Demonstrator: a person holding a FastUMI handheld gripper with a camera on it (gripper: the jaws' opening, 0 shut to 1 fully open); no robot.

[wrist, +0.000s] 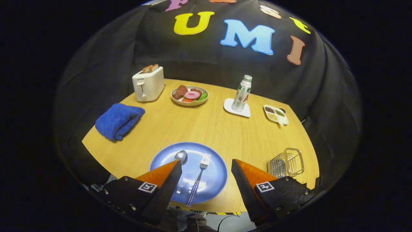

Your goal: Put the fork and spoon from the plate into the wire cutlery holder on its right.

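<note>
Open-fingered claw (206, 167) above fork (199, 177)

A glossy plate (212, 180) is seen on a matt wood-grain table (206, 129); shiny metal is shown by fork (204, 161), spoon (181, 156) and wire holder (286, 163).

Staged recording booth dressed as a breakfast table: black cloth wall behind a wooden surface (206, 129). Toaster (148, 84) at the back; beside it a food plate (190, 95), beyond that a bottle (242, 93) on a coaster (229, 108).
</note>
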